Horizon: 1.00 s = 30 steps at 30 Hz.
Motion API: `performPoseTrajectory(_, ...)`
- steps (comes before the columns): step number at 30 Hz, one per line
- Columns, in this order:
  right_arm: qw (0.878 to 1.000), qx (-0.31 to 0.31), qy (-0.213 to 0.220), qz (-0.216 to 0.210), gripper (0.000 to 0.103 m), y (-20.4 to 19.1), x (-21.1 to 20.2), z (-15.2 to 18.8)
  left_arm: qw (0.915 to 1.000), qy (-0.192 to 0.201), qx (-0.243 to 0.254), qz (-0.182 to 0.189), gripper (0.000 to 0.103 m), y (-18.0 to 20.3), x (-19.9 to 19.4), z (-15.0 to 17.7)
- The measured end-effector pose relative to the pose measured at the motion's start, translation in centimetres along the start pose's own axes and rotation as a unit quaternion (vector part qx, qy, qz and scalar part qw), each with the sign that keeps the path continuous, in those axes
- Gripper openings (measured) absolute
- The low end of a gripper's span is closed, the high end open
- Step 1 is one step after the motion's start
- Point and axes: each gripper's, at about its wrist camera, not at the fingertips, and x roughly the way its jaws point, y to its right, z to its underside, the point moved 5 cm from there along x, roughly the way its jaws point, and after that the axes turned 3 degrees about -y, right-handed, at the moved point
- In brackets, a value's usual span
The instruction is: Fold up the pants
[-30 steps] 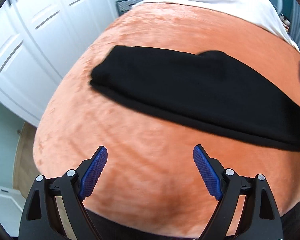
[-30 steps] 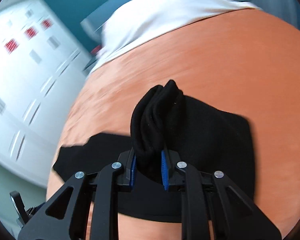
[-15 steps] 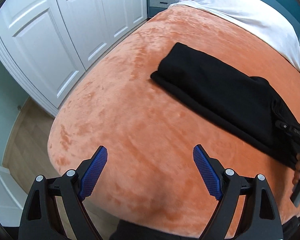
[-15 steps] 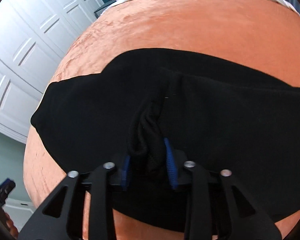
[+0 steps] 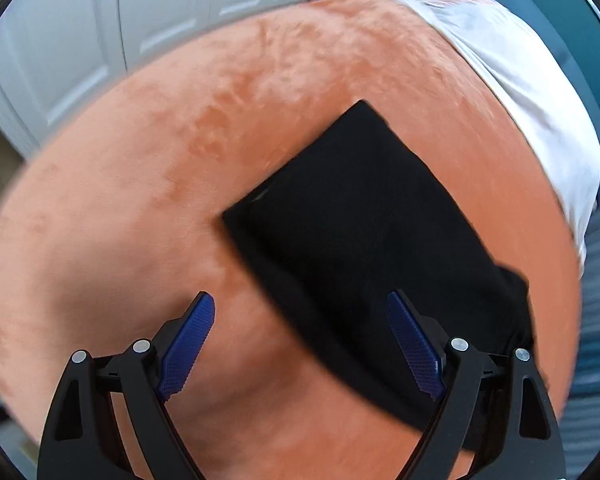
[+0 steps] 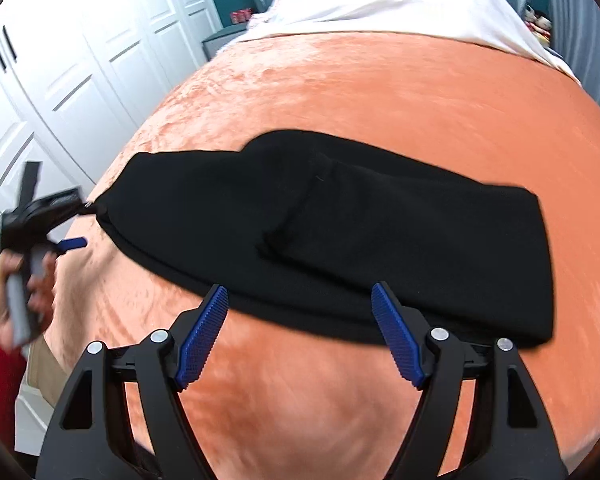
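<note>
The black pants (image 6: 340, 232) lie folded into a long band on the orange bedspread (image 6: 380, 92); they also show in the left wrist view (image 5: 364, 232). My right gripper (image 6: 300, 328) is open and empty, its blue pads just at the near edge of the pants. My left gripper (image 5: 300, 344) is open and empty, hovering over the near left end of the pants, its right pad above the cloth. The left gripper also shows in the right wrist view (image 6: 66, 228), held by a hand at the pants' left end.
The orange bedspread (image 5: 140, 220) covers the bed; a white sheet (image 6: 400, 4) lies at its far end. White wardrobe doors (image 6: 60, 80) stand to the left, with a small nightstand (image 6: 224, 38) by the teal wall. The bed's left edge drops to the floor.
My right gripper has opened and let go of the pants, which now lie flat. My left gripper has swung right, toward the left end of the pants.
</note>
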Motion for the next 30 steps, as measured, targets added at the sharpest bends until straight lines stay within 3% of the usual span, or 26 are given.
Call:
performPoseTrajectory(2,1.0,0.023,-0.007,0.003,0.073,1.7,-1.1,0.8,0.9987,-0.027,-0.04,0.013,0.086,-0.8,2.0,-0.6)
performPoseTrajectory(4,0.999,0.042,-0.008,0.01,0.073,3.2,-1.3,1.5,0.9967,-0.024,-0.073,0.025,0.094,-1.2,3.0,-1.2)
performPoseTrajectory(5,0.999,0.049,-0.012,0.013,0.073,4.0,-1.4,1.8,0.9963,-0.02,-0.08,0.024,0.097,-0.9,3.0,-1.4)
performPoseTrajectory(7,0.998,0.064,-0.015,0.023,0.073,5.3,-1.6,2.2,0.9979,-0.006,-0.065,0.0,0.093,0.0,2.9,-1.9)
performPoseTrajectory(9,0.996,0.081,-0.017,0.023,0.073,6.5,-2.0,2.6,0.9986,0.011,-0.032,-0.041,0.067,0.9,2.7,-1.9)
performPoseTrajectory(10,0.995,0.091,-0.015,0.022,0.073,7.2,-2.2,2.8,0.9985,0.014,-0.022,-0.048,0.06,1.1,2.7,-1.8)
performPoseTrajectory(11,0.995,0.095,-0.014,0.022,0.073,7.5,-2.3,2.8,0.9985,0.019,-0.013,-0.049,0.035,1.3,2.4,-1.8)
performPoseTrajectory(12,0.994,0.102,-0.013,0.023,0.073,8.2,-2.4,3.0,0.999,0.021,-0.008,-0.04,0.019,1.5,2.0,-1.8)
performPoseTrajectory(16,0.992,0.128,-0.016,0.019,0.073,10.0,-2.4,3.7,0.9991,0.033,-0.017,-0.021,0.017,2.0,0.6,-1.6)
performPoseTrajectory(20,0.994,0.105,-0.011,0.001,0.073,9.1,-1.8,2.1,0.9984,0.035,-0.006,-0.044,0.02,2.5,0.4,-1.3)
performPoseTrajectory(23,0.999,-0.027,0.003,0.026,0.073,3.7,-0.1,-1.0,0.9972,0.034,-0.012,-0.066,0.03,2.0,0.5,-0.8)
performPoseTrajectory(26,0.99,-0.13,0.002,0.053,0.073,-1.4,3.0,-2.6,0.994,0.054,0.011,-0.095,0.035,2.0,-0.3,0.0)
performPoseTrajectory(28,0.987,-0.152,-0.01,0.053,0.072,-3.4,5.4,-3.1,0.9888,0.069,0.045,-0.124,0.037,2.6,-1.0,0.7)
performPoseTrajectory(30,0.984,-0.166,-0.029,0.051,0.067,-4.8,7.8,-3.2,0.9785,0.086,0.086,-0.167,0.045,3.2,-1.9,1.7)
